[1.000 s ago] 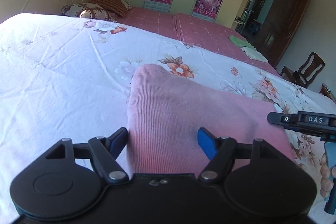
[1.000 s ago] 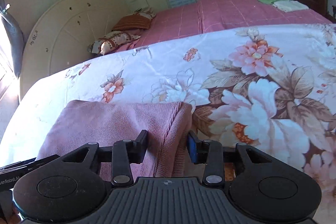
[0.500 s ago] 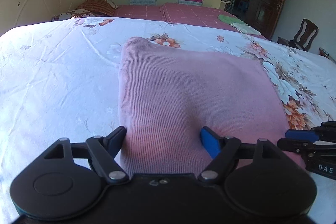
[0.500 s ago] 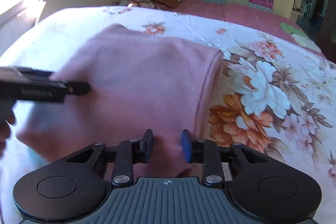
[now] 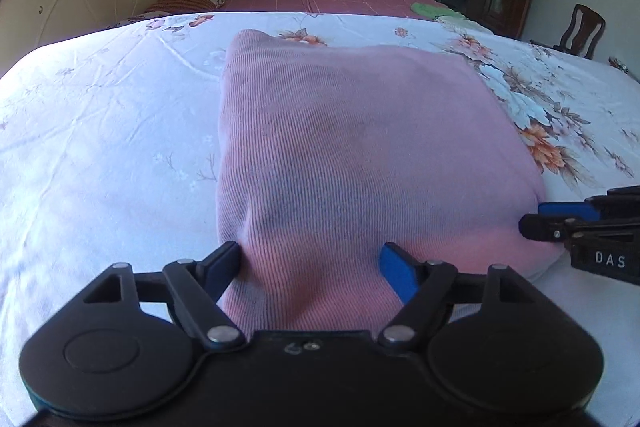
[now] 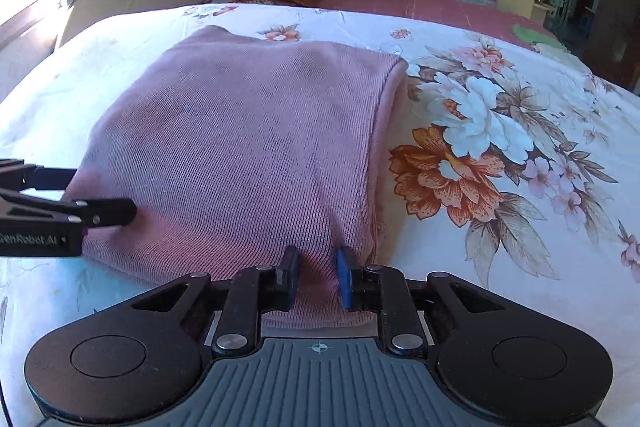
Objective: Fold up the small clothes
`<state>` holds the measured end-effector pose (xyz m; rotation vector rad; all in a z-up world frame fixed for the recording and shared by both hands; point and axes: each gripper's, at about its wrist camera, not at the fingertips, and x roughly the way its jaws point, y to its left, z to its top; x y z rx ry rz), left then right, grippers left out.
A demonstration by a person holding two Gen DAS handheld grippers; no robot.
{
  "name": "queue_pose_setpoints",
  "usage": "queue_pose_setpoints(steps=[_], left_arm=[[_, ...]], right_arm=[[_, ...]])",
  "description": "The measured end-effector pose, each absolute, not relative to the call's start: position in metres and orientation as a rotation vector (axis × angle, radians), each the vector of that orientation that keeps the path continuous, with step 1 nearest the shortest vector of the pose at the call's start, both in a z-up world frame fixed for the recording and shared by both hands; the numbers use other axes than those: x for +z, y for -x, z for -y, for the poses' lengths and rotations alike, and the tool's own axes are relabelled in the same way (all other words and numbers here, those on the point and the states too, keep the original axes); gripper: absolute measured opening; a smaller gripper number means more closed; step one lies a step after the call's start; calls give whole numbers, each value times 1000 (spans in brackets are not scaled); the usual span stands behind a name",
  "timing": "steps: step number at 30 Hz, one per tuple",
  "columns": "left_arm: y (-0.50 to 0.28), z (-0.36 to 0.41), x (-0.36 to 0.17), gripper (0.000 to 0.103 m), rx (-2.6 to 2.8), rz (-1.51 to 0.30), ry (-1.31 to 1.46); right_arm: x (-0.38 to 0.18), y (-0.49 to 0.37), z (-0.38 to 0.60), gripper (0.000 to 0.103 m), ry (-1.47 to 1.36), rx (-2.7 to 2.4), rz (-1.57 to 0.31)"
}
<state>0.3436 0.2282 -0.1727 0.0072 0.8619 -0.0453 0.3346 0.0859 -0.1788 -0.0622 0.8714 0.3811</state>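
Pink knit garment [image 5: 360,147] is pinched narrowly by the right gripper [image 6: 318,277]; the left gripper [image 5: 312,267] straddles it wide; edges should be aligned towards twelve o'clock.

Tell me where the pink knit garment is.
The pink knit garment lies on the floral bedsheet, its near edge between both grippers.

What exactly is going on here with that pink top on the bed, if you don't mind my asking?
A person is folding a small pink knit garment on a floral bedsheet, with a handheld gripper in each hand. The right gripper has just been closing and now pinches the near edge close to the garment's right side. The left gripper stands wide around a bunched bit of the near edge by the left side. The garment lies as a rough rectangle.
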Motion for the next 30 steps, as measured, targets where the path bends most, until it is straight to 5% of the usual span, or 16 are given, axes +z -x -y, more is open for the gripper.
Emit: queue_pose_setpoints(steps=[6,25,30], left_arm=[[-351,-225,-173,103,-20,-918,-9],[-355,-219,-181,103,113,-955,71],[-358,-213,-176,103,143,-969,40]], right_arm=[[-178,-334,-86,20,36,362,-881],[-179,-326,-82,20,-55,328,-851],[-175,-325,-95,31,36,344,-855]])
